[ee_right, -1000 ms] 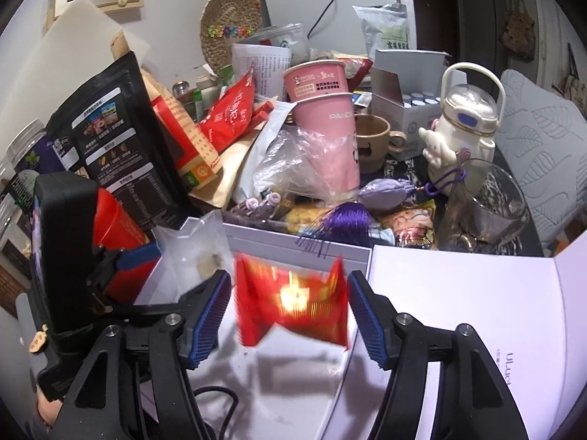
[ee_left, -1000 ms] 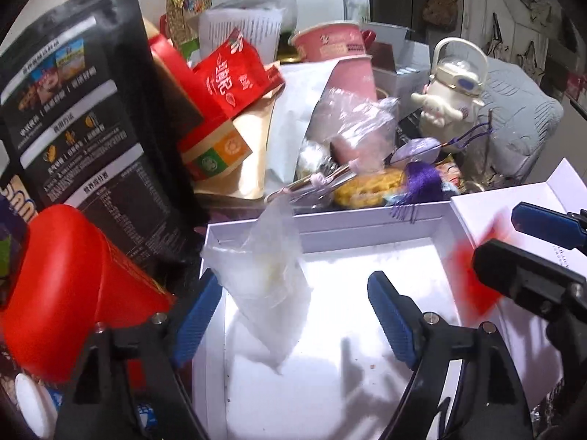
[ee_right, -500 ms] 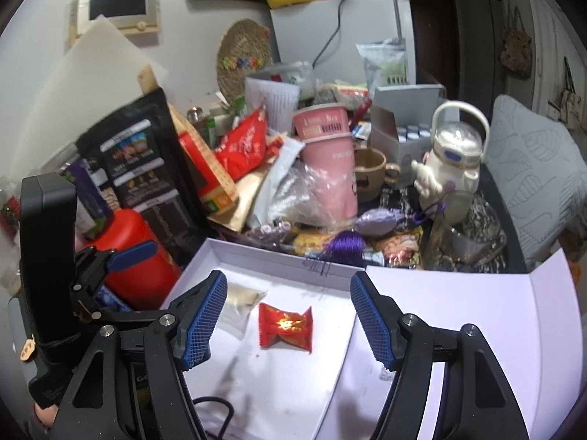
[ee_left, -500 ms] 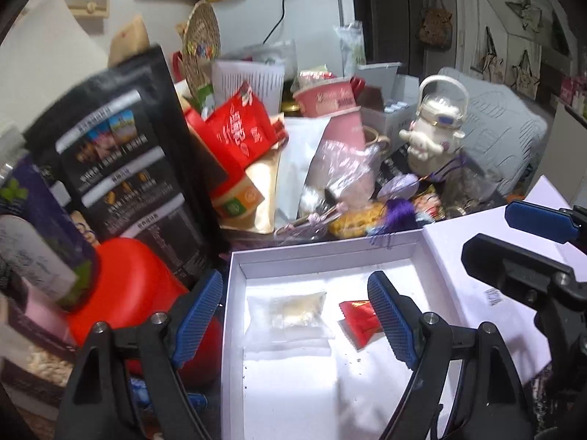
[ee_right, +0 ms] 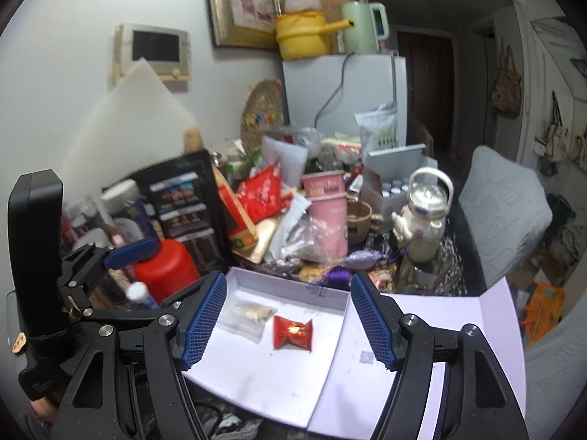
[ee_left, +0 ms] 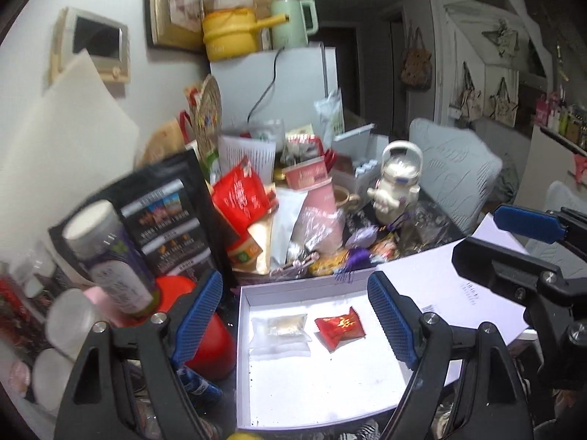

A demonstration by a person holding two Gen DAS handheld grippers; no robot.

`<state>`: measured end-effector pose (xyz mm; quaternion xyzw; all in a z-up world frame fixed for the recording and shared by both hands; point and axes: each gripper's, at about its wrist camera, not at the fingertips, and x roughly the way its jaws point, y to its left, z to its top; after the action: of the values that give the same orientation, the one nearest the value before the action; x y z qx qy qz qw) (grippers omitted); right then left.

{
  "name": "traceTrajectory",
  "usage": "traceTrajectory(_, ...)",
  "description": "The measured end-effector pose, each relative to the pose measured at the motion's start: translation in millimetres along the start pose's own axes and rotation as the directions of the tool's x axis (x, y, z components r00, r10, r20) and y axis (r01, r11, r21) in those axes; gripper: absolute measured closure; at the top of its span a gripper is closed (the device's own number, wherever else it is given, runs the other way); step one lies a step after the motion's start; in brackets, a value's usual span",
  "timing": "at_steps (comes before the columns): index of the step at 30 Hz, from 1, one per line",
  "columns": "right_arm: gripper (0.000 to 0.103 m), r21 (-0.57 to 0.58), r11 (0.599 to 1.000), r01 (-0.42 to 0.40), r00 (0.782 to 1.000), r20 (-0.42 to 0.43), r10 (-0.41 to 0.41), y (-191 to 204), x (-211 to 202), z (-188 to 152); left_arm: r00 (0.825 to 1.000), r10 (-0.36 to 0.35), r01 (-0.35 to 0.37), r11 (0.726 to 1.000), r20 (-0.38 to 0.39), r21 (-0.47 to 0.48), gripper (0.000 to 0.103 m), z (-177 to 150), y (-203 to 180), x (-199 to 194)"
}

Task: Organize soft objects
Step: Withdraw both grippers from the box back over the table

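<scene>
An open white box (ee_left: 242, 330) (ee_right: 290, 286) holds two soft packets lying flat side by side. The clear packet (ee_left: 280, 330) (ee_right: 249, 315) is on the left and the red wrapped packet (ee_left: 339, 326) (ee_right: 292, 332) on the right. My left gripper (ee_left: 295, 319) hovers open above the box with nothing between its blue pads. My right gripper (ee_right: 288, 324) is also open and empty above the red packet. Each gripper shows in the other's view: the right gripper (ee_left: 513, 242) at the right edge, the left gripper (ee_right: 110, 267) at the left.
The box's lid (ee_left: 440, 293) (ee_right: 440, 322) lies folded open to the right. Behind the box is dense clutter: a black pouch (ee_left: 165, 227), a red canister (ee_right: 165, 267), pink cups (ee_right: 326, 205), a white kettle-shaped bottle (ee_left: 398, 183), a purple tassel (ee_right: 335, 275).
Both grippers have risen and drawn back from the box. The clear packet and the red packet, in the air between the jaws a second ago, now lie flat on the box floor.
</scene>
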<state>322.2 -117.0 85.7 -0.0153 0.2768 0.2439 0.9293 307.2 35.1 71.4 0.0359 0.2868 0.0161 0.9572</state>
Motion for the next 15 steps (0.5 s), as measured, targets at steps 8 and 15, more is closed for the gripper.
traceTrajectory(8, 0.027, -0.026, 1.0, 0.015, 0.995, 0.094, -0.012, 21.3, -63.8, 1.4, 0.996, -0.013, 0.012, 1.0, 0.094, 0.011, 0.021, 2.3, 0.0, -68.3)
traceTrajectory(15, 0.024, -0.038, 0.999, 0.026, 0.99, 0.141, -0.021, 36.7, -108.7, -17.4, 0.992, -0.048, 0.047, 0.999, 0.12, 0.01, 0.012, -16.4, 3.2, -112.4)
